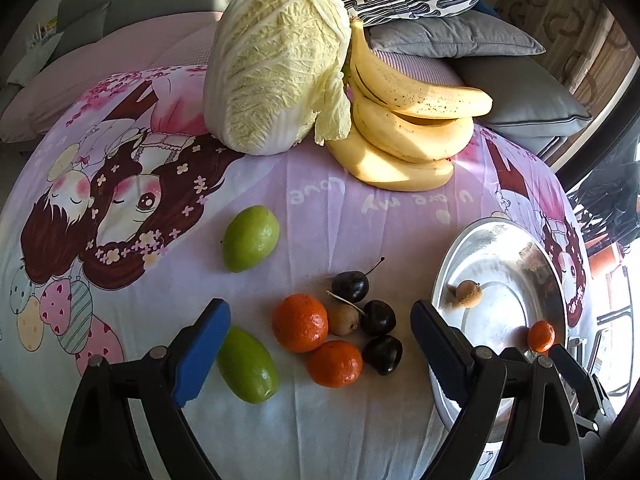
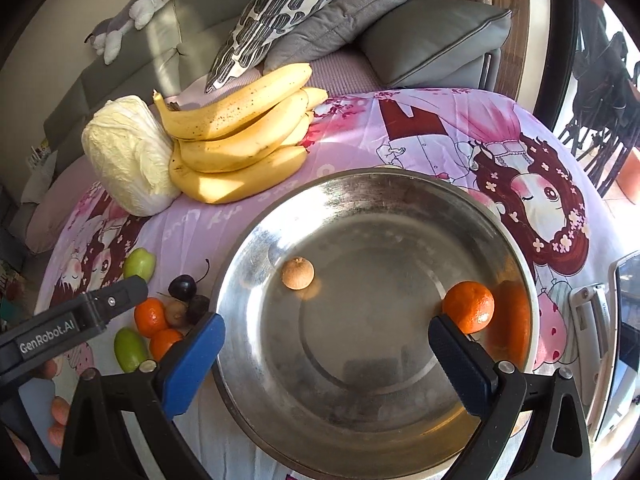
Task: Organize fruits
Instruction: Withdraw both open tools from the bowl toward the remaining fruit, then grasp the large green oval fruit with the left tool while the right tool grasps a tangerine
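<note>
Steel bowl (image 2: 516,240) occupies the right side of the table (image 1: 320,208), which is covered by a pink printed cloth; we see its rim close to the table's right edge. Inside it we find one orange (image 2: 469,306) against the right wall and one small brown fruit (image 2: 297,273) left of centre, well apart, with most of the floor bare. Left of the bowl, bare cloth separates the loose fruit from the cabbage (image 1: 276,68) and bananas (image 1: 404,120) at the far edge. The loose group comprises two oranges (image 1: 300,322), three dark cherries (image 1: 378,317) and a brownish fruit (image 1: 342,320), all touching or just beside one another, plus two green fruits (image 1: 251,238), one apart and one near the left fingertip.

In the left view, the bowl's near rim is hidden behind the fingers, and the nearer green fruit is partly covered by the left pad. We cannot identify the brownish fruits.

Left gripper (image 1: 320,344) hovers above the loose group with its fingers wide apart, holding and touching nothing. Right gripper (image 2: 326,354) hangs over the bowl, fingers likewise spread; the right fingertip sits just beside the orange, and we cannot tell whether they touch.
</note>
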Motion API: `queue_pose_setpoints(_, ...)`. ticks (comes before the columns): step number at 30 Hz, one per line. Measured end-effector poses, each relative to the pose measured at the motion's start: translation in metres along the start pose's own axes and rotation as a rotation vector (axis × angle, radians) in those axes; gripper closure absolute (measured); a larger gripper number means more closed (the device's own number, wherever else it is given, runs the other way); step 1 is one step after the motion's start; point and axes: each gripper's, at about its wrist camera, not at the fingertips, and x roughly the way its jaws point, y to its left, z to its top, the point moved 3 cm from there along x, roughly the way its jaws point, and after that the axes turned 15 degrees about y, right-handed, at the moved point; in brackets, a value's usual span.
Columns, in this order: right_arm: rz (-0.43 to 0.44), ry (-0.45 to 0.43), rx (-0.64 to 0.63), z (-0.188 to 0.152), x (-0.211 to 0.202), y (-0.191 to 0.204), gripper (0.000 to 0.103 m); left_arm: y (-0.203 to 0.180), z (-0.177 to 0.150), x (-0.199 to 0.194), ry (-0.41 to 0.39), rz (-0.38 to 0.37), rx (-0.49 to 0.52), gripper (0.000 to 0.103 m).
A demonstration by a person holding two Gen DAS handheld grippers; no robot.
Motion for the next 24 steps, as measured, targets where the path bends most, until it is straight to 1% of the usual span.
queue_pose_setpoints(3,0.000,0.022,-0.016,-0.004,0.004,0.006,0.000,0.003,0.001,-0.003,-0.008,-0.004,0.001,0.011)
queue_pose_setpoints(5,-0.020,0.026,-0.034,-0.006,0.004,0.010,0.000,0.005,0.002,-0.006,-0.017,0.004,0.009,0.011)
queue_pose_setpoints(8,-0.031,0.006,-0.061,-0.009,-0.002,0.017,0.000,0.012,0.003,-0.009,-0.027,0.012,0.006,0.011)
queue_pose_setpoints(10,-0.018,-0.006,-0.067,-0.010,-0.006,0.020,0.000,0.018,0.005,-0.011,-0.029,0.010,-0.004,0.011)
queue_pose_setpoints(13,0.017,0.000,-0.059,-0.011,-0.010,0.022,0.000,0.028,0.005,-0.012,-0.031,0.000,-0.025,0.011)
queue_pose_setpoints(15,0.036,0.005,-0.059,-0.011,-0.011,0.023,0.000,0.034,0.006,-0.012,-0.032,0.006,-0.030,0.011)
queue_pose_setpoints(17,0.012,0.018,-0.057,-0.012,-0.011,0.027,0.000,0.040,0.006,-0.011,-0.027,0.012,-0.029,0.011)
queue_pose_setpoints(19,-0.018,0.028,-0.084,-0.014,-0.011,0.034,0.000,0.045,0.006,-0.009,-0.016,0.000,-0.034,0.011)
queue_pose_setpoints(21,0.003,0.045,-0.102,-0.014,-0.009,0.039,0.000,0.052,0.006,-0.008,-0.007,-0.021,-0.052,0.011)
queue_pose_setpoints(24,0.033,0.096,-0.109,-0.014,-0.002,0.046,0.000,0.063,0.005,-0.006,-0.005,-0.039,-0.085,0.011)
